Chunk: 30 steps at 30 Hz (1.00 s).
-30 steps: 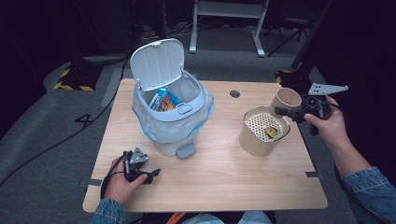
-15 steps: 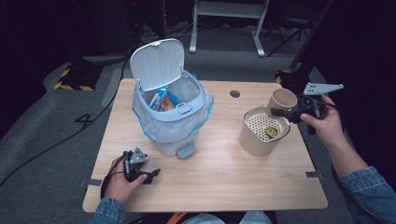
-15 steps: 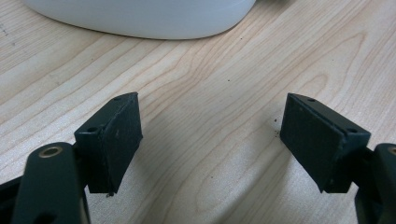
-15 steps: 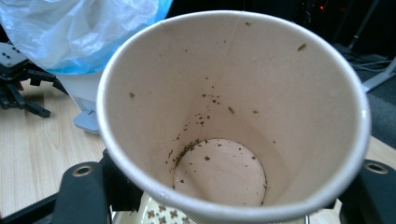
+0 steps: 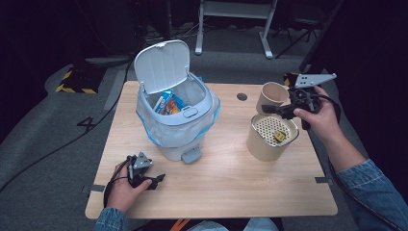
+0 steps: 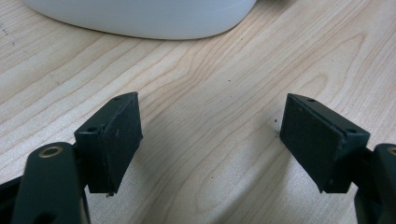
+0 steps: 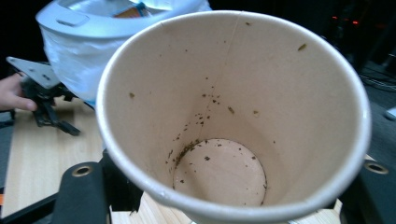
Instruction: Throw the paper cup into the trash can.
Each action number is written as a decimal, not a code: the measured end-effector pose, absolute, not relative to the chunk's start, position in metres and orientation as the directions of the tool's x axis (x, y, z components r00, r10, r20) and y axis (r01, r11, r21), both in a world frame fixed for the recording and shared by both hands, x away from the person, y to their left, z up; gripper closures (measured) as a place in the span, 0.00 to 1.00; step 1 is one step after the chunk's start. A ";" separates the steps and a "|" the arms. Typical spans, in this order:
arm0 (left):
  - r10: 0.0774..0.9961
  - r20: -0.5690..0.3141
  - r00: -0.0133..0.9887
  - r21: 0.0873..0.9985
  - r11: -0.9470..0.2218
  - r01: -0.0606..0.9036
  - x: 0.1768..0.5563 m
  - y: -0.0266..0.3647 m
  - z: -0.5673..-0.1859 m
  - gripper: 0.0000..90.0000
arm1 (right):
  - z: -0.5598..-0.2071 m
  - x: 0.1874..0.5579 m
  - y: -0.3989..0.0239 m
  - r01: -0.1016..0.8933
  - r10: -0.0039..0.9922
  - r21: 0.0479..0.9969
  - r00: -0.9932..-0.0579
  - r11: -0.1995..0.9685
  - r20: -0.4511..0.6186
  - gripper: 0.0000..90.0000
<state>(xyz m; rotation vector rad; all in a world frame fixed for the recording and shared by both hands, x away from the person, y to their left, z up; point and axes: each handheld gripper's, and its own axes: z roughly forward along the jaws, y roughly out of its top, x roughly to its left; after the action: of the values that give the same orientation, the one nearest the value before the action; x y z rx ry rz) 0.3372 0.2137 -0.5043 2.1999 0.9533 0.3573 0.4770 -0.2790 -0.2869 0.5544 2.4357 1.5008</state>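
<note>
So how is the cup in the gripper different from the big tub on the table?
The paper cup is smaller and held up off the table by the right gripper; the tub is wider and stands on the table. The paper cup is open with dark specks inside; the tub has a holed insert on top. Both are tan and round.

- Paper cup (image 7: 224,116): matt beige card, speckled inside.
- Counter (image 5: 231,178): smooth pale wood grain.
- Bin (image 5: 180,132): glossy white plastic, thin film liner.
- Fingers (image 6: 119,135): matt black, rubbery pads.
</note>
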 end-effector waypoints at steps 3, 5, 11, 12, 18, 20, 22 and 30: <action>0.723 -0.025 0.691 0.699 -0.482 0.529 0.337 0.214 -0.504 0.23 | -0.281 0.479 -0.263 0.182 0.405 0.895 -0.914 0.408 0.002 0.34; 0.723 -0.025 0.691 0.699 -0.481 0.529 0.337 0.214 -0.504 0.23 | -0.276 0.480 -0.252 0.179 0.392 0.893 -0.920 0.413 0.003 0.34; 0.723 -0.024 0.691 0.699 -0.482 0.529 0.337 0.214 -0.504 0.23 | -0.263 0.488 -0.218 0.151 0.356 0.897 -0.935 0.416 -0.007 0.34; 0.723 -0.025 0.691 0.699 -0.482 0.529 0.337 0.214 -0.504 0.23 | -0.261 0.490 -0.213 0.149 0.352 0.900 -0.936 0.410 -0.005 0.34; 0.723 -0.024 0.691 0.698 -0.482 0.529 0.337 0.214 -0.504 0.23 | -0.248 0.497 -0.178 0.138 0.335 0.904 -0.942 0.405 -0.006 0.34; 0.723 -0.025 0.691 0.698 -0.482 0.529 0.337 0.214 -0.504 0.23 | -0.244 0.500 -0.166 0.145 0.337 0.909 -0.942 0.391 0.005 0.34; 0.723 -0.025 0.691 0.699 -0.482 0.529 0.337 0.214 -0.504 0.23 | -0.242 0.502 -0.157 0.145 0.335 0.910 -0.942 0.389 0.006 0.34; 0.722 -0.023 0.691 0.698 -0.483 0.528 0.338 0.214 -0.504 0.23 | -0.235 0.506 -0.128 0.134 0.330 0.913 -0.944 0.386 -0.001 0.34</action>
<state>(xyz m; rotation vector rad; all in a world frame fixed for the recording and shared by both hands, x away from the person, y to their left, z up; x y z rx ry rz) 0.3378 0.2135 -0.5044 2.2007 0.9520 0.3574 0.5061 -0.1276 -0.2352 0.4160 2.4581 1.5932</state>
